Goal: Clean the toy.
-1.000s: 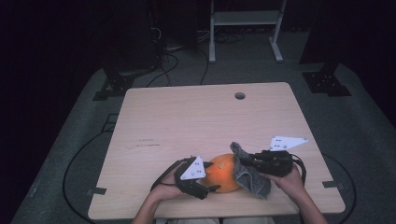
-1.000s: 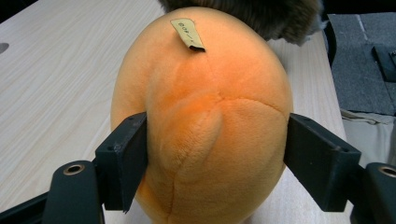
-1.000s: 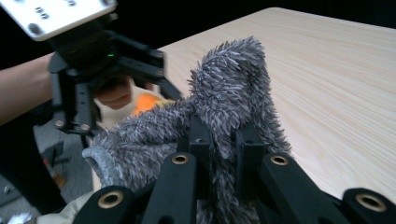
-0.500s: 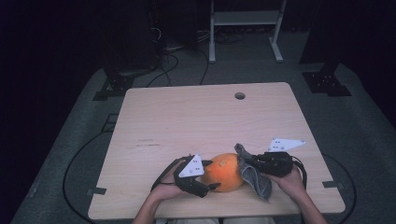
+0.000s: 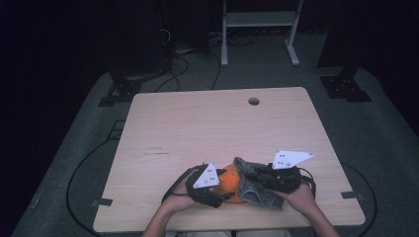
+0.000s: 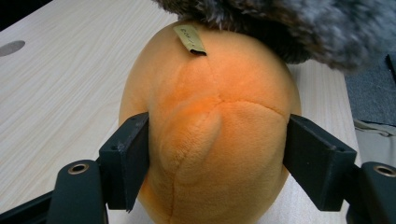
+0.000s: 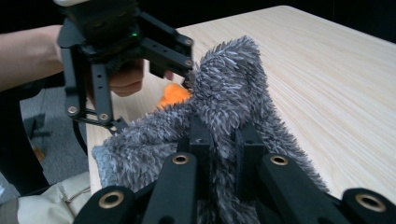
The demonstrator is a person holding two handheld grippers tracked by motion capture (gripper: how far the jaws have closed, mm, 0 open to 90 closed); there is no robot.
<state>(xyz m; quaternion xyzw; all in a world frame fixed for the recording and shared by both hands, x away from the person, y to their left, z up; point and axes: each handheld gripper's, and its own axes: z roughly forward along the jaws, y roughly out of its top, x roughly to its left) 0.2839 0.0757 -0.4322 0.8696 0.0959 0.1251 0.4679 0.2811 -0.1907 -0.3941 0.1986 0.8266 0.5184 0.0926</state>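
Both grips are already made: the orange plush toy [image 6: 210,140] is clamped by the left gripper [image 5: 223,196] at the table's near edge, the grey fuzzy cloth [image 7: 224,112] by the right gripper [image 7: 223,140]; wiping or covering appears unfinished.

At the table's [image 5: 197,128] six o'clock edge my left gripper [image 5: 225,196] clamps the orange plush ball [image 5: 228,183] from its nine o'clock side. My right gripper [image 5: 250,175], at the ball's three o'clock, pinches a grey fuzzy cloth [image 5: 252,190] draped against the ball. A round hole [image 5: 254,101] sits toward the table's one o'clock.
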